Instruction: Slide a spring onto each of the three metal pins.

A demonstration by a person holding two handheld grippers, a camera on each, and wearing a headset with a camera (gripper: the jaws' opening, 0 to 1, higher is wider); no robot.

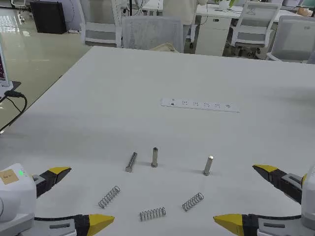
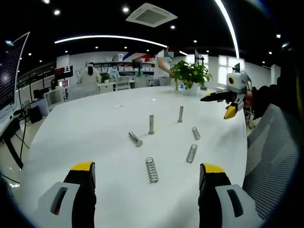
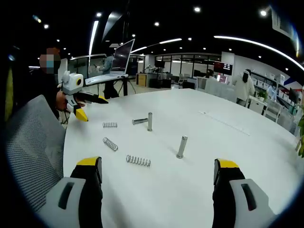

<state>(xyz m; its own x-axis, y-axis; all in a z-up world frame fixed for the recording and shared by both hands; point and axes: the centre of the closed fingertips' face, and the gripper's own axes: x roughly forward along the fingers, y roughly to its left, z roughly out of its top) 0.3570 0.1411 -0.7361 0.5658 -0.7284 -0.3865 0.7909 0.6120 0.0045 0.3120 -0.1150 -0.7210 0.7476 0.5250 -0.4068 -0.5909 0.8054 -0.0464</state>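
Since no spring sits on a pin yet, the first step appears pending. Left spring, middle spring and right spring lie flat on the table, axes roughly crosswise, just before the pins. Middle pin and right pin stand upright; left pin lies tipped, pointing away. Left gripper and right gripper flank them, jaws apart, empty. Next: pinch one spring lightly.

The pins are smooth metal with a dull grey sheen. The springs are thin coiled metal wire. The table is smooth matt white, the power strip white plastic.
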